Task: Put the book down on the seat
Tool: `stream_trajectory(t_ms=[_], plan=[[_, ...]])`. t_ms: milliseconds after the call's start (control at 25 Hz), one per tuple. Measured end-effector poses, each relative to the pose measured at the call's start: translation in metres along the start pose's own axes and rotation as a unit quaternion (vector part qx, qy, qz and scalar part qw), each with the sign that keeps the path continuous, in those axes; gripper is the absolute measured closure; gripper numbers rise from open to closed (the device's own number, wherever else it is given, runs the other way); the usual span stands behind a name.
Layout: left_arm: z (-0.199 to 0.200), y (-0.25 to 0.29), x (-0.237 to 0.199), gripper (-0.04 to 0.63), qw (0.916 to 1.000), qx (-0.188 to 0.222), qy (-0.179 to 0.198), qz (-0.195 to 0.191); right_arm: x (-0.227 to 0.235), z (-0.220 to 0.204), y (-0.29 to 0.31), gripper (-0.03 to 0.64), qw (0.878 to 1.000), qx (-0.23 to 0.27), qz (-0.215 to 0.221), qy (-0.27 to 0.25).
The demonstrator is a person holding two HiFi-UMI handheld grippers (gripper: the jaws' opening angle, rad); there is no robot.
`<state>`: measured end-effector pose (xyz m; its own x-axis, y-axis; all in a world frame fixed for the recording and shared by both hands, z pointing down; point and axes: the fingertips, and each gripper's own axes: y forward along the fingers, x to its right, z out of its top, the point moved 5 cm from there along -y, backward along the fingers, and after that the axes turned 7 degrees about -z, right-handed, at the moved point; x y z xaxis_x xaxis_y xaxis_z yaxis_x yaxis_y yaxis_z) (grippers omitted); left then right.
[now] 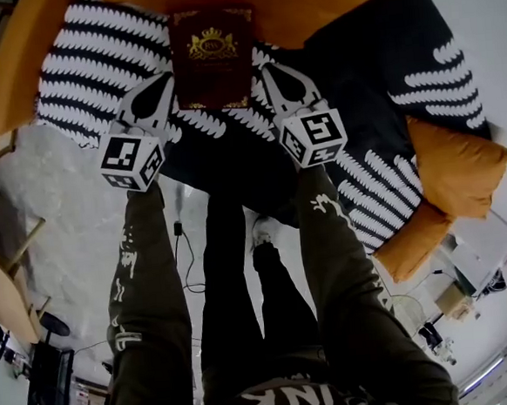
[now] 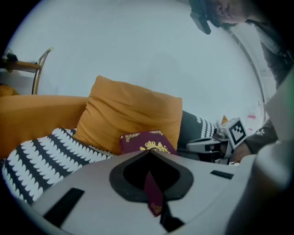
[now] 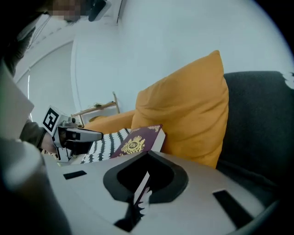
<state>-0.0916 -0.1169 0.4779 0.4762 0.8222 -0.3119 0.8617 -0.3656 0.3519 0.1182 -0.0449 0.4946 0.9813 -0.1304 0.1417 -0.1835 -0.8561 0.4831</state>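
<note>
The book (image 1: 213,56) is deep maroon, with a gold crowned crest at its centre and gold scrollwork along the edges; its page edges show white. The cushion (image 2: 133,112) behind it is plain mustard orange, as is the sofa (image 1: 16,67). The throw (image 1: 94,61) is black with rows of white feathery stripes. The left gripper (image 1: 167,83) and right gripper (image 1: 267,74) are pale grey, each with a black-and-white marker cube (image 1: 131,161). The sleeves (image 1: 146,284) are olive with white print. The floor (image 1: 62,212) is mottled pale grey.
</note>
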Motion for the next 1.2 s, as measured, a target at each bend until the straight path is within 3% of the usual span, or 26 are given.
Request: stream_trajectory(t_ms=[320, 720, 1200], plan=[[0.105, -0.059, 0.067, 0.591, 0.996, 0.062, 0.062, 0.016, -0.046, 0.104, -0.077, 0.607, 0.993, 0.096, 0.037, -0.06], [0.24, -0.17, 0.218, 0.591, 0.9821, 0.129, 0.134, 0.03, -0.109, 0.238, -0.256, 0.607, 0.97, 0.201, 0.074, -0.112], [0.306, -0.317, 0.428, 0.591, 0.9641, 0.171, 0.195, 0.057, -0.167, 0.309, -0.506, 0.607, 0.944, 0.284, 0.089, -0.144]])
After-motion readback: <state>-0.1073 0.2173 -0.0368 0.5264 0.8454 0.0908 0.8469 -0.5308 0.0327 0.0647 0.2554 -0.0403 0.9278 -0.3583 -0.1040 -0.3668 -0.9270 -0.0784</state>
